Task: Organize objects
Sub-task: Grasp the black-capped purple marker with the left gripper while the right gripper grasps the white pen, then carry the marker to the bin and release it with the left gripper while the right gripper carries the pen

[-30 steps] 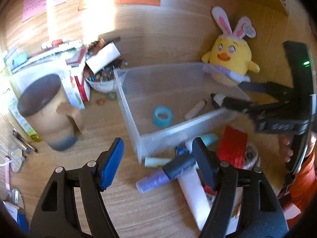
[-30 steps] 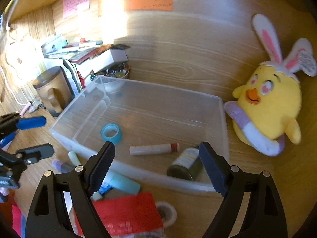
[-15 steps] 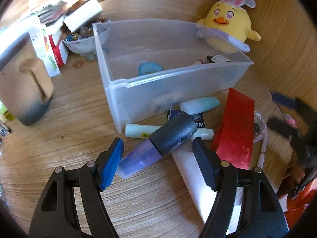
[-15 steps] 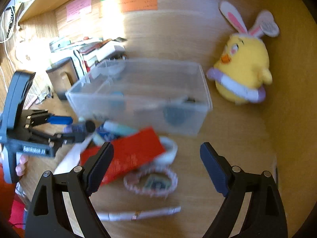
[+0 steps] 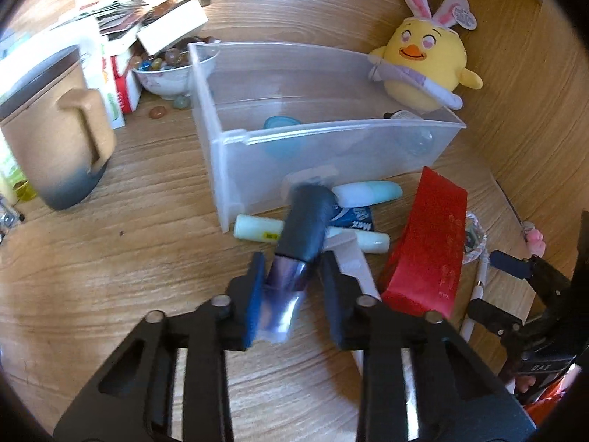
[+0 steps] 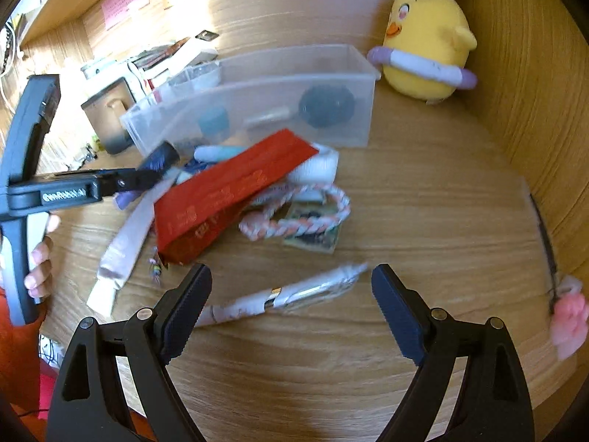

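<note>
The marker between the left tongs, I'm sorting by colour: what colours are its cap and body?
Marker: dark blue-grey cap, translucent purple body. Clearest in the left wrist view.

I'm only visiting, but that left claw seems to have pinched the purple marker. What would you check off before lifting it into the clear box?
1. Left claw closed on the purple marker: ok, its jaws have just been closing and the pads press the purple end.
2. Grip centred: not ok, it holds one end and the dark cap sticks out.
3. Marker free of the white tube under it: cannot tell.
4. Room in the clear box: ok, few things inside.
5. Right claw out of the way: ok, open over a white pen.
</note>
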Tool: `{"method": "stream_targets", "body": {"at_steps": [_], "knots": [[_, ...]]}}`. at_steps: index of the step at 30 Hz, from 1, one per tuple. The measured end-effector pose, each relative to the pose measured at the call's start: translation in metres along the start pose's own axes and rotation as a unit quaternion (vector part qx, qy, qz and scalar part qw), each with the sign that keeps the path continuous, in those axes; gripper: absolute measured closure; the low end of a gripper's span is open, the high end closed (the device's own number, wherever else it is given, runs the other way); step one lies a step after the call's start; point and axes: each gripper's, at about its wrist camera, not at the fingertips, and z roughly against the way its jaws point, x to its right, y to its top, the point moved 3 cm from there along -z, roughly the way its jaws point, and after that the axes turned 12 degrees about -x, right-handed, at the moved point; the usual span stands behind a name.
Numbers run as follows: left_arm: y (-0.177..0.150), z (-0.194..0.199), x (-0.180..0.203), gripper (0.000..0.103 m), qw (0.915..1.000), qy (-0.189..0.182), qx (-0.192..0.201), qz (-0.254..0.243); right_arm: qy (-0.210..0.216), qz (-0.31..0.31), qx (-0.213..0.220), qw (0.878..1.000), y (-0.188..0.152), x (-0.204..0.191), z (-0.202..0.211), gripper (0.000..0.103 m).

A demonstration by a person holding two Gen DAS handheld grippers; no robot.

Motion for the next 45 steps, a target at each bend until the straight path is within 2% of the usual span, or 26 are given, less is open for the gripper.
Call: {"method": "stream_targets", "body": {"at_steps": [3,6,8,11,19,22,24,28,31,32,33,36,43,45], "knots": [[-0.008,0.004,-0.002,0.081,0.9999,0.008,0.004,0.007,-0.021,0.009,0.012,1.0,-0.008,-0.004,-0.001,0.017],[-0.02,0.01,-0.004,0.081,0.9999,0.01,0.005,0.012,-0.016,0.011,0.019,1.0,-0.014,-0.004,0.002,0.022],[-0.026,0.012,-0.004,0.081,0.9998,0.014,0.004,0.013,-0.027,0.015,0.02,0.999,-0.015,-0.002,0.002,0.038],[-0.038,0.016,-0.007,0.081,0.9996,0.023,-0.003,0.013,-0.046,0.026,0.02,0.998,-0.018,0.002,0.004,0.055],[-0.056,0.023,-0.008,0.079,0.9986,0.051,-0.012,-0.001,-0.058,0.028,0.019,0.998,-0.019,0.023,0.008,0.081],[-0.052,0.021,-0.005,0.068,0.9984,0.055,-0.011,-0.005,-0.061,0.027,0.023,0.997,-0.018,0.028,0.009,0.088],[-0.048,0.018,-0.005,0.06,0.9981,0.06,-0.011,-0.004,-0.061,0.026,0.025,0.997,-0.017,0.031,0.009,0.089],[-0.038,0.009,-0.005,0.06,0.9976,0.067,-0.018,-0.005,-0.064,0.027,0.025,0.997,-0.015,0.031,0.008,0.089],[-0.032,0.006,-0.005,0.06,0.9968,0.078,-0.015,-0.007,-0.05,0.019,0.009,0.999,-0.012,0.035,0.009,0.088],[-0.032,0.005,-0.005,0.062,0.9967,0.079,-0.014,-0.007,-0.041,0.013,0.004,0.999,-0.011,0.037,0.009,0.087],[-0.031,0.005,-0.004,0.068,0.9968,0.078,-0.012,-0.007,-0.034,0.008,-0.001,0.999,-0.011,0.04,0.01,0.086],[-0.03,0.005,-0.004,0.078,0.9961,0.088,-0.005,-0.007,-0.035,0.007,-0.005,0.999,-0.014,0.043,0.012,0.082],[-0.029,0.013,-0.003,0.078,0.9968,0.079,0.015,0.004,-0.073,0.038,0.006,0.997,-0.025,0.035,0.016,0.081],[-0.026,0.021,0.001,0.078,0.9971,0.07,0.029,0.005,-0.073,0.043,0.009,0.996,-0.024,0.033,0.015,0.086]]}}
